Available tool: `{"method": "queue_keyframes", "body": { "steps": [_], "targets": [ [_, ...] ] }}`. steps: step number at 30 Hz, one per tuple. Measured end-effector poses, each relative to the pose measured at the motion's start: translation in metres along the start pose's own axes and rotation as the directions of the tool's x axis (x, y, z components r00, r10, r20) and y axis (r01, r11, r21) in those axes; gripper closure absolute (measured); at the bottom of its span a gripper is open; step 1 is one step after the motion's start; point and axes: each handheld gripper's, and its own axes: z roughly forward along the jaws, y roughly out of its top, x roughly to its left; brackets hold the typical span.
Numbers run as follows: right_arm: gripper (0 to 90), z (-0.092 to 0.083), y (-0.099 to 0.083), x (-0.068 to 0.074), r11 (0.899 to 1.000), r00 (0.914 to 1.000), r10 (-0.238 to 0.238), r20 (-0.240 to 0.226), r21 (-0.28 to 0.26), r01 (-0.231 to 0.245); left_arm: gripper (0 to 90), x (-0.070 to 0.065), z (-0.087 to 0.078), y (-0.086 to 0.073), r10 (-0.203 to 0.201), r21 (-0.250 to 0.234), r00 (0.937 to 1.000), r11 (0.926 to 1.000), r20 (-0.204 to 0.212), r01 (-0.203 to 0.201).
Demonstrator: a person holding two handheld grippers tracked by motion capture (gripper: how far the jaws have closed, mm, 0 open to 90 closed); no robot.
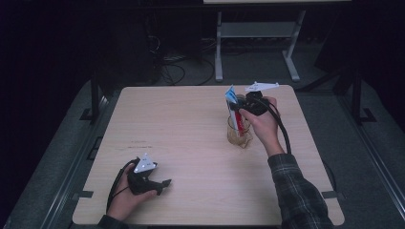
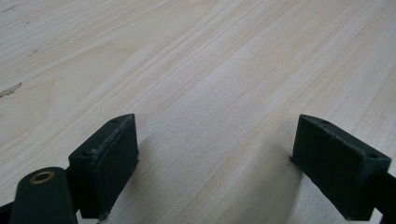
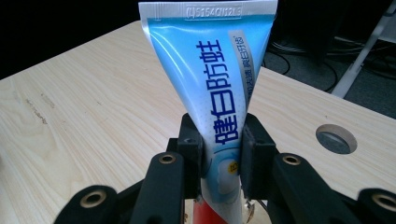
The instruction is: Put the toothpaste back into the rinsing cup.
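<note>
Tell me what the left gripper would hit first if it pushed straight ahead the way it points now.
Probably the table: the open left gripper points low across bare wood, nothing between its fingers. Depth is hard to judge.

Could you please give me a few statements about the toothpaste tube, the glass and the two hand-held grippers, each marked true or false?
1. The right hand-held gripper is shut on the toothpaste tube. True.
2. The tube lies flat on the table. False: it stands nearly upright, its lower end in the glass.
3. The left hand-held gripper holds a spoon. False: its jaws stand open with nothing between them.
4. The tube's crimped end points up. True.
5. The glass stands at the table's near left corner. False: it stands on the right half, by the right hand.
</note>
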Motion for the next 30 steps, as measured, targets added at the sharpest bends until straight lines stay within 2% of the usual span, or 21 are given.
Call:
{"method": "queue_keyframes", "body": {
  "steps": [16,23,25,28,30],
  "targets": [
    [71.4,0.0017,-0.0070,-0.0006,0.999,1.0000,0.001,-0.006,0.042,0.000,13.2,-0.0001,0.0000,0.0000,0.001,0.000,1.0000,1.0000,-0.001,-0.001],
    [69.8,0.0017,-0.0075,-0.0006,0.999,0.9999,0.003,-0.012,0.036,-0.003,13.2,-0.0001,0.0000,0.0000,0.001,0.000,1.0000,1.0000,-0.001,-0.001],
    [65.7,0.0012,-0.0074,-0.0004,0.999,0.9998,0.009,-0.019,0.031,-0.009,13.2,-0.0001,-0.0001,0.0001,0.002,0.001,1.0000,1.0000,-0.002,-0.002],
    [52.9,-0.0014,-0.0053,-0.0001,1.000,0.9998,0.013,-0.011,0.005,-0.013,13.2,-0.0001,0.0000,0.0000,0.001,0.000,1.0000,1.0000,-0.002,-0.001],
    [49.8,-0.0030,-0.0046,-0.0001,1.000,0.9999,0.010,-0.007,0.002,-0.010,13.2,0.0000,0.0000,0.0001,0.001,0.000,1.0000,1.0000,-0.001,-0.001]
  ]
}}
